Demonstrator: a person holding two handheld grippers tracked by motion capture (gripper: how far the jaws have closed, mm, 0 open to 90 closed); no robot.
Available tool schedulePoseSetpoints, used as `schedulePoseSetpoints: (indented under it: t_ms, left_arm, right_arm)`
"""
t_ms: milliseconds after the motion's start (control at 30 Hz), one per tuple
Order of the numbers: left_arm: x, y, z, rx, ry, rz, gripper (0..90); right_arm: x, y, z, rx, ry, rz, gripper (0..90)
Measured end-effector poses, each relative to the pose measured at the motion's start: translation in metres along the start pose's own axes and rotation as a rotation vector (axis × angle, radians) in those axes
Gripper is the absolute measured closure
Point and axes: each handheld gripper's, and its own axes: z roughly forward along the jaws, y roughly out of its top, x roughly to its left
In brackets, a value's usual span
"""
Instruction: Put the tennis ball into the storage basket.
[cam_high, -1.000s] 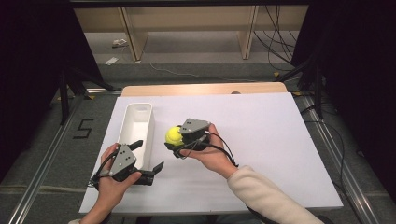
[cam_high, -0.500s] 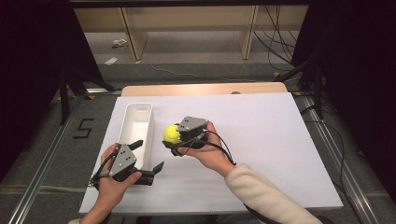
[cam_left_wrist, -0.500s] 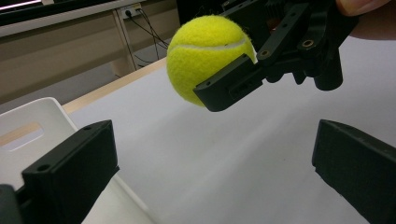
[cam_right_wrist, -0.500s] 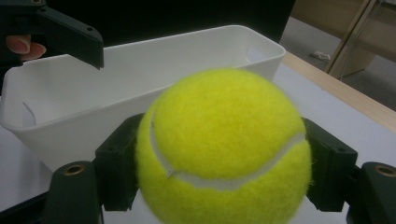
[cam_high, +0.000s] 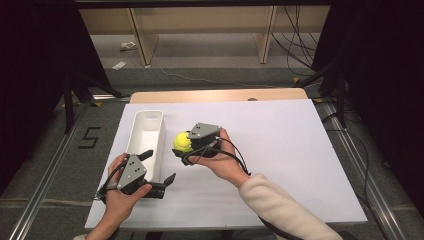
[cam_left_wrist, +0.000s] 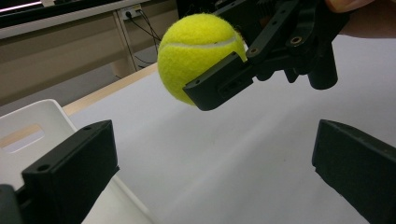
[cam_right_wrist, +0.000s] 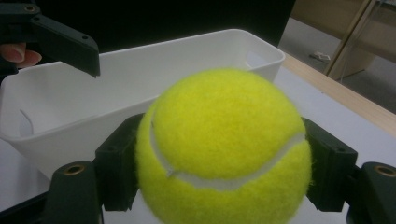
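Note:
A yellow tennis ball is pinched between the jaws of my right gripper, which is shut on it just right of the white bin. In the right gripper view the ball sits close in front of the bin's long wall. My left gripper is open and holds nothing, low at the bin's near end. In the left gripper view its jaws spread wide around bare table, with the ball held off the surface ahead.
The bin stands lengthwise on the left of a white board that covers the table. A wooden table edge runs along the back. Cables trail from both grippers.
The right gripper and ball have drifted slightly left toward the bin. The left gripper has stayed put.

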Motion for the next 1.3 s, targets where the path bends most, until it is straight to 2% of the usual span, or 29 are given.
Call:
schedulePoseSetpoints:
  t_ms: [833, 1300]
  left_arm:
    - [0.0, 0.0, -0.001, -0.005, 0.004, -0.005, 0.0]
    - [0.0, 0.0, -0.002, -0.005, 0.005, -0.009, 0.0]
  right_arm:
    - [0.006, 0.013, 0.009, -0.012, 0.007, -0.009, 27.1]
    - [0.008, 0.014, 0.018, -0.003, 0.009, -0.013, 27.1]
